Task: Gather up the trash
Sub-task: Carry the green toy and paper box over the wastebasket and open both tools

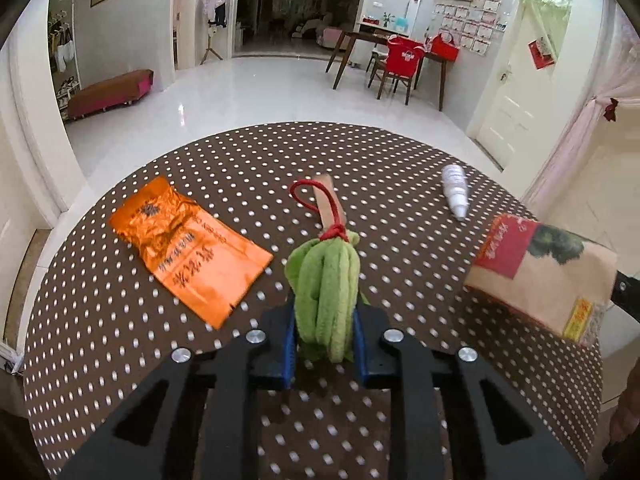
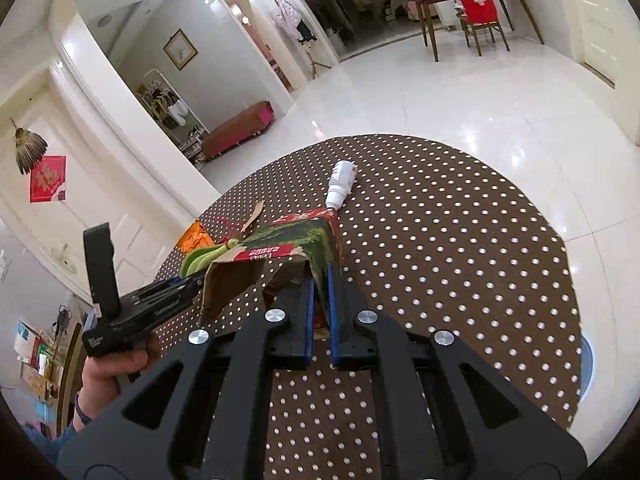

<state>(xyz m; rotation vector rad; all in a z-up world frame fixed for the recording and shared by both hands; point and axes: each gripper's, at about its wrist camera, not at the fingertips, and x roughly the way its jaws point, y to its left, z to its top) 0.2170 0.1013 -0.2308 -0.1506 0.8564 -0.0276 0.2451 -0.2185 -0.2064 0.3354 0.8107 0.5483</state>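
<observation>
Count: one green cloth [image 1: 325, 284], one carton [image 1: 540, 276], one orange wrapper [image 1: 188, 248], one white bottle [image 1: 455, 190], one brown strip [image 1: 329, 204], one round dotted table [image 1: 400, 168].
Left gripper [image 1: 325, 344]: blue pads clamped on the lower end of the cloth, so it is holding the bundle between narrow jaws.
Cloth: upright roll, tied at the top with a red cord [image 1: 316, 200] whose loop lies over the brown strip on the table.
Right gripper [image 2: 320, 316]: jaws narrow, pinching one wall of the carton [image 2: 288, 256].
Carton: lifted off the table, tilted, open end toward the right wrist camera; printed red and dark green.
Left hand [image 2: 108, 368]: seen from the right wrist, wrapped around the left gripper's handle at the table's left edge, gripper pointing inward and about level.
Right side pose: gripper aimed forward and down over the table, carton out in front.
Wrapper: flat and crumpled on the table, left of the cloth.
Bottle: lying on its side, far right part of the table, apart from the carton; in the right wrist view [image 2: 342, 184] its narrow end points at the carton.
</observation>
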